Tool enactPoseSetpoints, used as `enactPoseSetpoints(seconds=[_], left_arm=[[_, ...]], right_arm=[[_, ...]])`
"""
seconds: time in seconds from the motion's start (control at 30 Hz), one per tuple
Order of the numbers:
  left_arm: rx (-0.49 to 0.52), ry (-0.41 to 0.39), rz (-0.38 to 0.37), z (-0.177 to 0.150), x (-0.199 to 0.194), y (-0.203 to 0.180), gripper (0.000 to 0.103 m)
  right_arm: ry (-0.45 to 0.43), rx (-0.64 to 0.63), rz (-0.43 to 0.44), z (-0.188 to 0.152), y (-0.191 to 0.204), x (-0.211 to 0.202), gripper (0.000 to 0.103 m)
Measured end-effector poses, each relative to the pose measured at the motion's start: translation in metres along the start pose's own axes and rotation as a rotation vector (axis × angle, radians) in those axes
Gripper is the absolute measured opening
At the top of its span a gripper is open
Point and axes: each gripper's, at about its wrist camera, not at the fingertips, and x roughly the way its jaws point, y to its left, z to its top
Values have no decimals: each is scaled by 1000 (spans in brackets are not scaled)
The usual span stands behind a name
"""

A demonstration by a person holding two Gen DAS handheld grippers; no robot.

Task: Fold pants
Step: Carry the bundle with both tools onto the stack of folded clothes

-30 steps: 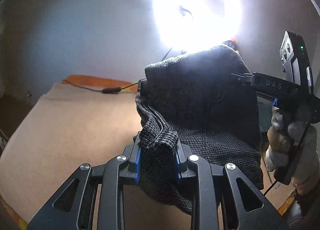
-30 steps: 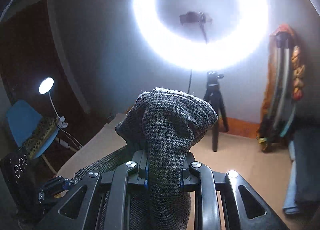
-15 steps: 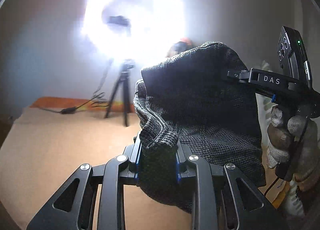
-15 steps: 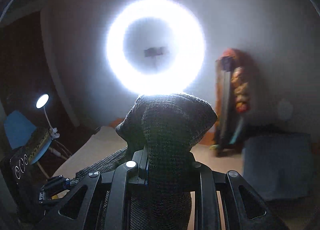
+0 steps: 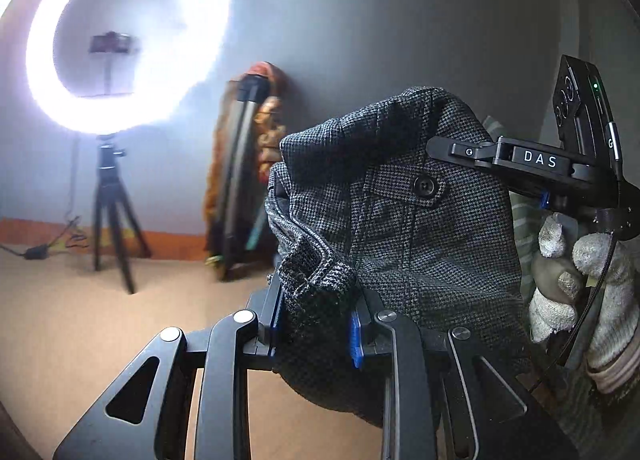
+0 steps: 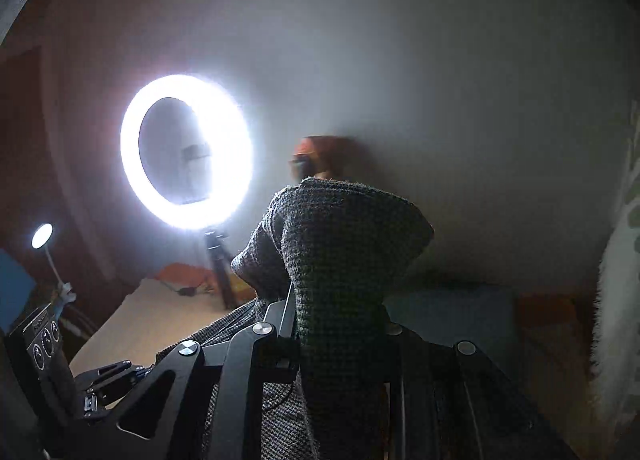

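Note:
The pants [image 5: 400,219] are dark grey houndstooth cloth with a black button. They hang in the air between both grippers. My left gripper [image 5: 316,324] is shut on a bunched edge of the pants. My right gripper [image 6: 340,324] is shut on another fold of the pants [image 6: 344,260], which bulges up over its fingers. The right gripper also shows in the left wrist view [image 5: 520,163], held by a gloved hand [image 5: 576,284] at the right, pinching the cloth near the button. The left gripper shows at the lower left of the right wrist view [image 6: 104,380].
A tan surface [image 5: 100,340] lies below. A bright ring light [image 5: 120,31] on a tripod [image 5: 112,219] stands at its far side by a grey wall. A small lamp [image 6: 42,236] glows at left. Folded dark cloth [image 6: 460,304] lies at right.
Both views have swung to the right: the ring light has shifted left in both. Both grippers have kept their hold on the pants, which stay lifted.

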Motion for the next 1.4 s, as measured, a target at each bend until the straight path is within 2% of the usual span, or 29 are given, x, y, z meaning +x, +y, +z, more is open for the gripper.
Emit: enactPoseSetpoints(seconds=[0.2, 0.37, 0.6, 0.73, 0.77, 0.83, 0.87, 0.93, 1.0, 1.1, 1.2, 1.4], left_arm=[[16, 10, -5, 3, 42, -27, 23], [63, 3, 24, 1, 75, -50, 23], [102, 44, 96, -18, 125, -54, 23], [96, 98, 114, -29, 147, -46, 24], [97, 104, 114, -30, 150, -45, 25], [112, 107, 122, -31, 151, -45, 26], [118, 106, 130, -31, 150, -46, 31], [125, 108, 139, -30, 148, -48, 33], [128, 110, 145, -29, 143, -49, 36], [120, 125, 147, -28, 131, -49, 42], [120, 129, 154, -27, 119, -50, 42], [109, 121, 147, -21, 88, -57, 42]], right_arm=[[13, 3, -28, 9, -54, 22, 19], [23, -1, -15, 15, -94, 48, 19], [58, 45, 64, 2, -159, 104, 20], [138, 25, 13, -12, -173, 141, 25], [162, 15, -11, -18, -177, 150, 28], [191, 6, -66, -26, -183, 159, 42], [205, 10, -112, -30, -187, 162, 51], [208, 45, -149, -34, -196, 162, 53], [201, 66, -197, -35, -204, 158, 63], [185, 68, -241, -34, -208, 147, 66], [169, 59, -288, -31, -205, 131, 68], [144, 72, -304, -28, -195, 100, 69]])
